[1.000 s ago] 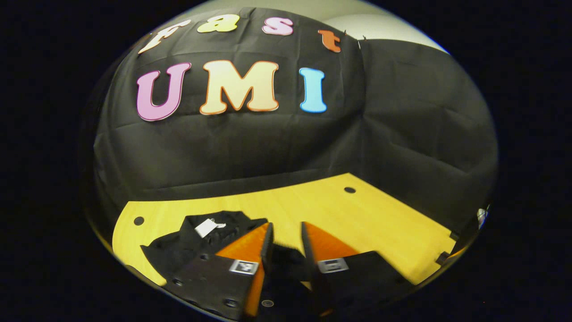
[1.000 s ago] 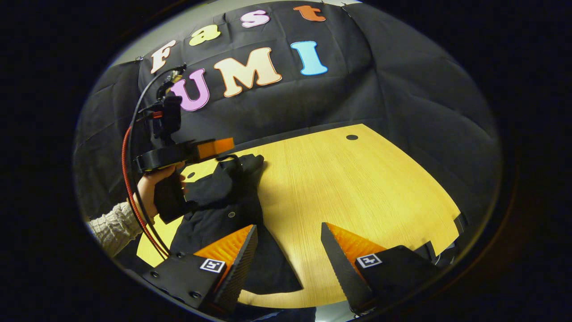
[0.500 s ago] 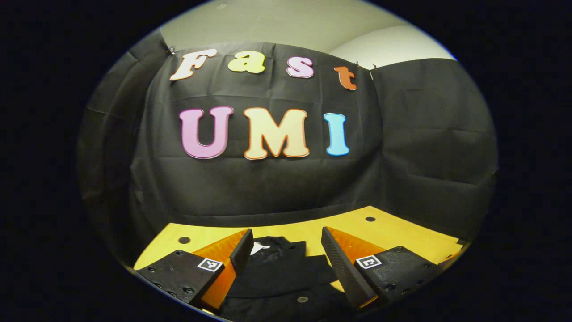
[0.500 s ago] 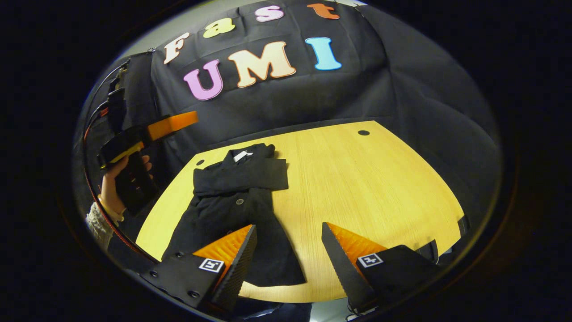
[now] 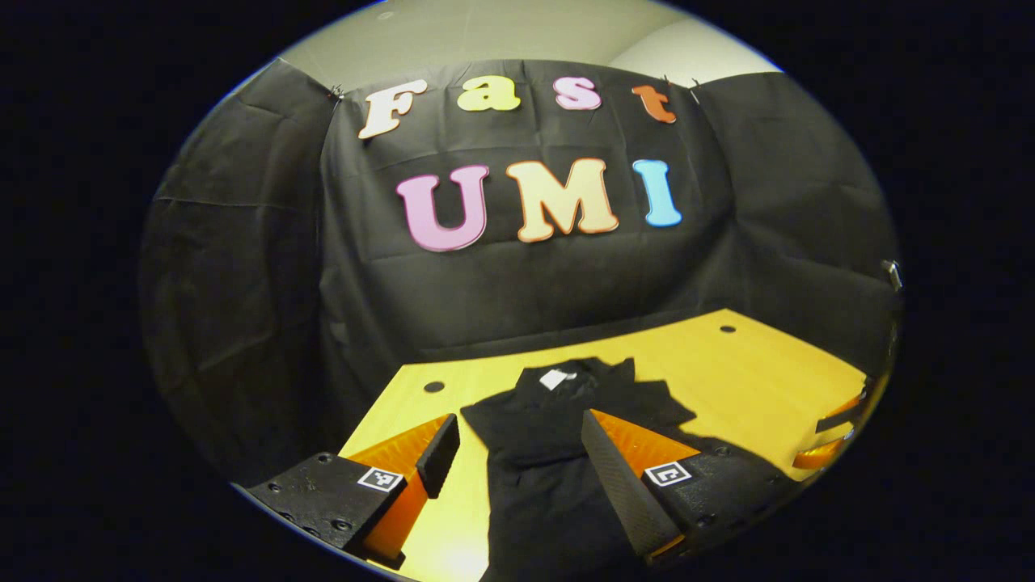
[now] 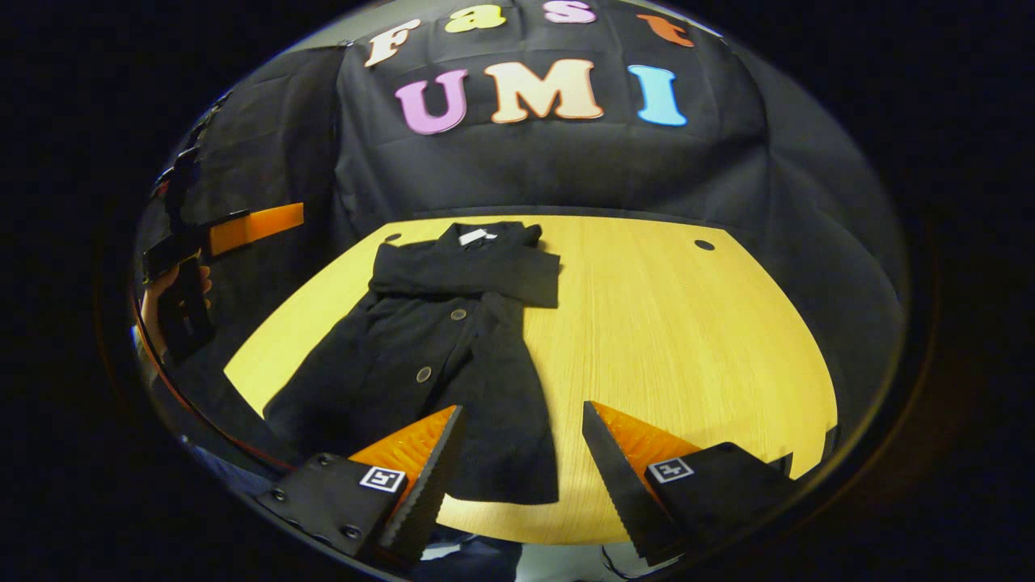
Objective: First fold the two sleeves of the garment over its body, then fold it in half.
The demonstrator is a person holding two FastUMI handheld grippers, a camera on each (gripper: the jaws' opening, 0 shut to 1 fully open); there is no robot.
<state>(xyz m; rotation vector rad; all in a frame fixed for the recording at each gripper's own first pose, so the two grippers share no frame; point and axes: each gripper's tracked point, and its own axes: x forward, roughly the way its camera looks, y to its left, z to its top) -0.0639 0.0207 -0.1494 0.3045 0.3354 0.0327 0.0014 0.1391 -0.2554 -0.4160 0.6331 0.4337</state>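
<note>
Sleeves folded over the black buttoned cloth garment (image 6: 453,331); half-fold left.
Both tools, left tool (image 5: 517,440) and right tool (image 6: 521,449), gape wide, empty; hem at 6 o'clock on yellow wooden table (image 6: 687,339).

Left claw (image 5: 513,444) and right claw (image 6: 521,436) both gape, gripping nothing

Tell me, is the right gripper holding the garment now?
No. In the right gripper view the right gripper is open above the table, with no cloth of the garment pinched between its fingers.
</note>
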